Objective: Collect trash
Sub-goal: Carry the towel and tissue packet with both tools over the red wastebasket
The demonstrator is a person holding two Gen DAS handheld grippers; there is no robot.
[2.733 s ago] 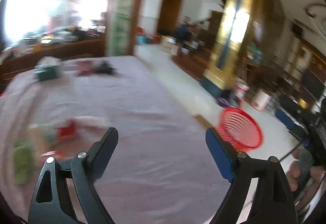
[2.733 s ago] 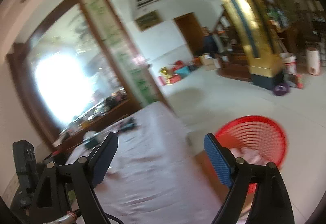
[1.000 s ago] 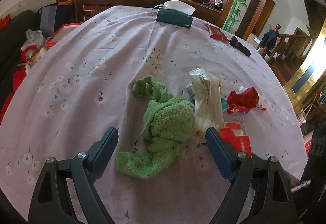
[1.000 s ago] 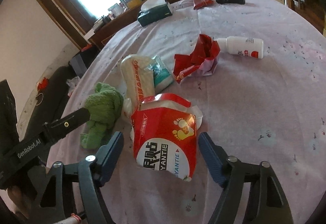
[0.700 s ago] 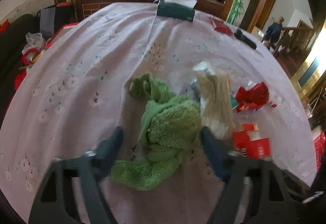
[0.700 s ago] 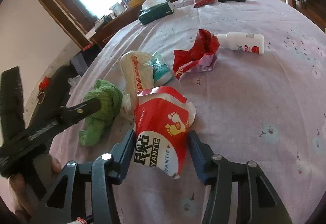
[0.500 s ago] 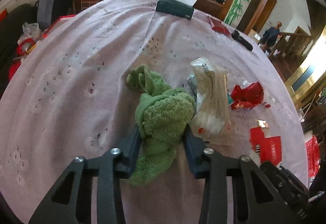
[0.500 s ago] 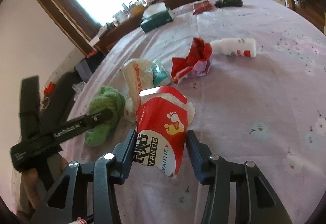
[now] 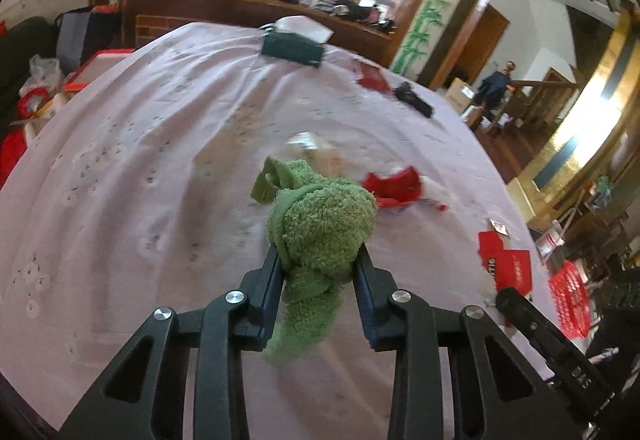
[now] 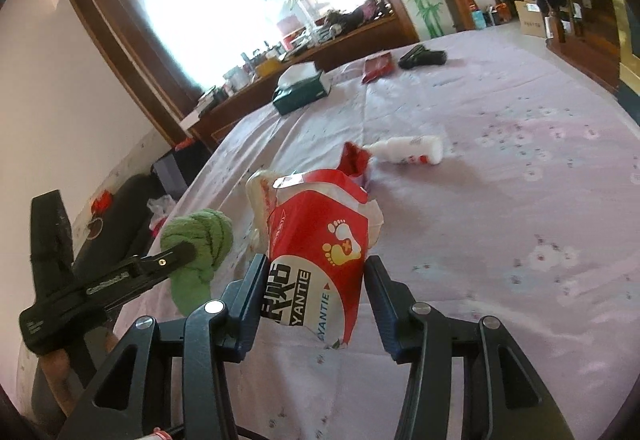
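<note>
You have two pieces in hand and several left on the worktop (image 10: 520,144): one crumpled red wrapper (image 9: 394,186), one pale plastic bag (image 10: 260,200), one white bottle (image 10: 408,154) lying on its side, and one flat red packet (image 9: 506,264) near the right edge. Far back sit one dark tissue box (image 10: 302,90), one small red pack (image 10: 376,66) and one black object (image 10: 422,58). The cloth is bare and roomy to your right. Your left gripper (image 9: 318,272) has its jaws just narrowed and clamped on the green towel (image 9: 322,228), lifted off the cloth. Your right gripper (image 10: 316,288) pinches the red-and-white bag (image 10: 320,252), jaws partway closed. One red basket (image 9: 570,296) sits beyond the edge.
</note>
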